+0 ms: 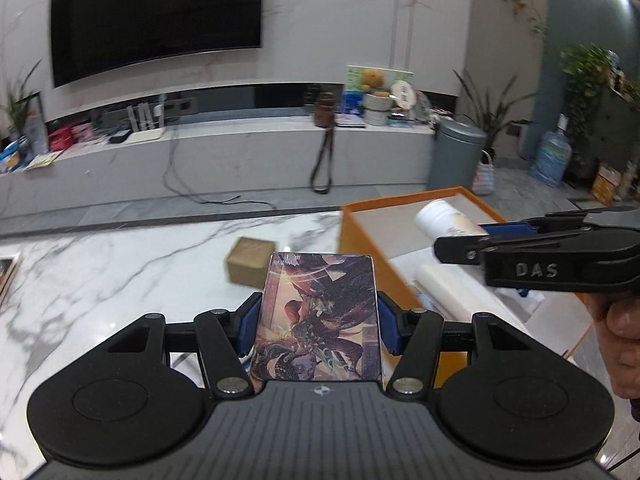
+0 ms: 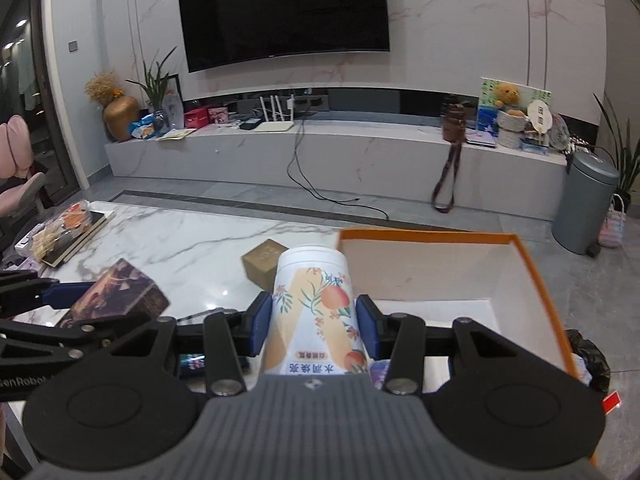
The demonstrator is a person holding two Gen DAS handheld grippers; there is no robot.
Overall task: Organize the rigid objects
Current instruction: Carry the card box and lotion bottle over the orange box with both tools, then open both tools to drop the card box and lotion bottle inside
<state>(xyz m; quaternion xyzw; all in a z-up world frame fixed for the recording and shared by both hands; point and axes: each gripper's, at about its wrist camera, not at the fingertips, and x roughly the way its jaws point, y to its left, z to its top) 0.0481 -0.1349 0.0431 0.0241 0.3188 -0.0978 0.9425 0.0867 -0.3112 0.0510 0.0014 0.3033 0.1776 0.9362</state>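
My left gripper (image 1: 318, 322) is shut on a dark printed box (image 1: 318, 316) with fantasy artwork, held above the marble table (image 1: 120, 280). The same box (image 2: 116, 294) and the left gripper (image 2: 60, 304) show at the left of the right wrist view. My right gripper (image 2: 314, 326) is shut on a white canister (image 2: 314, 312) with peach print, held by the near left corner of the orange storage box (image 2: 532, 276). In the left wrist view the right gripper (image 1: 456, 240) holds the canister (image 1: 440, 218) over the orange box (image 1: 360, 236).
A small brown cardboard box (image 1: 250, 260) stands on the table by the orange box; it also shows in the right wrist view (image 2: 264, 262). White rolled items (image 1: 452, 292) lie inside the orange box. A tray of snacks (image 2: 68, 236) sits at the table's far left. A grey bin (image 2: 584, 200) stands on the floor.
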